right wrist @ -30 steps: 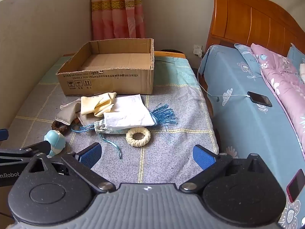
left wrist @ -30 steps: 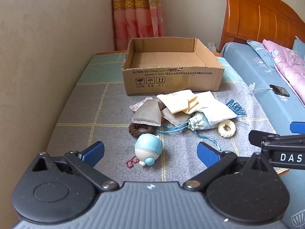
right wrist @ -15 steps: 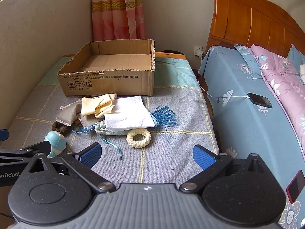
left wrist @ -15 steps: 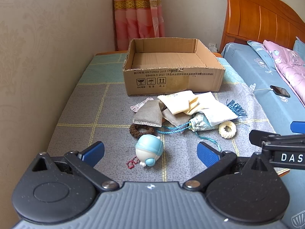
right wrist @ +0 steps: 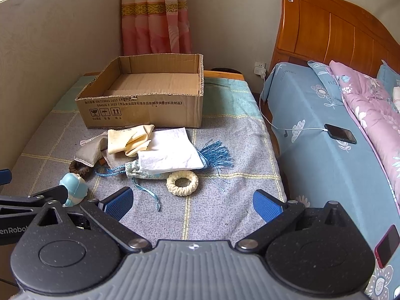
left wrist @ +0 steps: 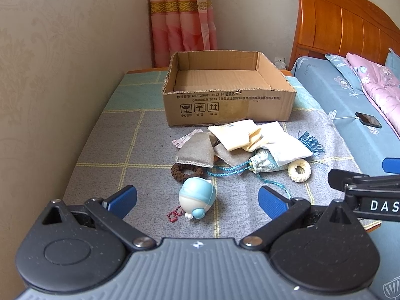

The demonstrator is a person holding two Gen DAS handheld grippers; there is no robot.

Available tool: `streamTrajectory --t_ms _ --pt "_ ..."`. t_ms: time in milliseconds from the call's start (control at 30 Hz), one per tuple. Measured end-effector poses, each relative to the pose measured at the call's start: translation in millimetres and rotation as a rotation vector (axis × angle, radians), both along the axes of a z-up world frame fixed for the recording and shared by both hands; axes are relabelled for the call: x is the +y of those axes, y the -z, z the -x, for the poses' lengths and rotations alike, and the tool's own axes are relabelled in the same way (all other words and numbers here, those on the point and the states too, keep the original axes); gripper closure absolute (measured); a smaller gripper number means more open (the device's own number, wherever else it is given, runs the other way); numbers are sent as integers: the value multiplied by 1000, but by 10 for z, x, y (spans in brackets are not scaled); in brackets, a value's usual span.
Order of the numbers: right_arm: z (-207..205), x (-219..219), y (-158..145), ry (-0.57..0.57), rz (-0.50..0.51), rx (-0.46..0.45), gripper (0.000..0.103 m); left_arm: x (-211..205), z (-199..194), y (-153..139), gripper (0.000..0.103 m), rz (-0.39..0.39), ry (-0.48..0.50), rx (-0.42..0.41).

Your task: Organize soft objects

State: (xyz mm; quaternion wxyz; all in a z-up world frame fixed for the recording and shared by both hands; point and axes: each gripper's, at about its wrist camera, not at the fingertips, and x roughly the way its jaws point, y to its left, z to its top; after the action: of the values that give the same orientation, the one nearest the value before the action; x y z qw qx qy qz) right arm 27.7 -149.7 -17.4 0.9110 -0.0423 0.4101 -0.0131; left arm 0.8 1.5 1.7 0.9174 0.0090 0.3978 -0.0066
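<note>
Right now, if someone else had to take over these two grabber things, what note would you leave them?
Left gripper: open, holding nothing, aimed at the blue toy.
Right gripper: open, holding nothing, nearest the cream ring.
Cardboard box: nothing visible inside.
In front of it lie the cloth pouches, a brown hair tie and a blue tassel.
Done: nothing boxed yet.
Left: probably move every soft item into the box.

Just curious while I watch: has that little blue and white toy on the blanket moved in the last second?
No. The blue and white toy lies beside the same red stitched mark, just below the brown ring, as before.
</note>
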Motion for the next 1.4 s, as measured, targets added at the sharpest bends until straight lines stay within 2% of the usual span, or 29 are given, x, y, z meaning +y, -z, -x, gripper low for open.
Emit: streamTrajectory --t_ms 900,1400 --pt "-2 -17 -38 -5 9 -18 0 -13 -49 -27 1 -6 1 -6" --pt "-7 9 -30 -14 26 -30 0 -18 -59 -21 1 -35 47 -41"
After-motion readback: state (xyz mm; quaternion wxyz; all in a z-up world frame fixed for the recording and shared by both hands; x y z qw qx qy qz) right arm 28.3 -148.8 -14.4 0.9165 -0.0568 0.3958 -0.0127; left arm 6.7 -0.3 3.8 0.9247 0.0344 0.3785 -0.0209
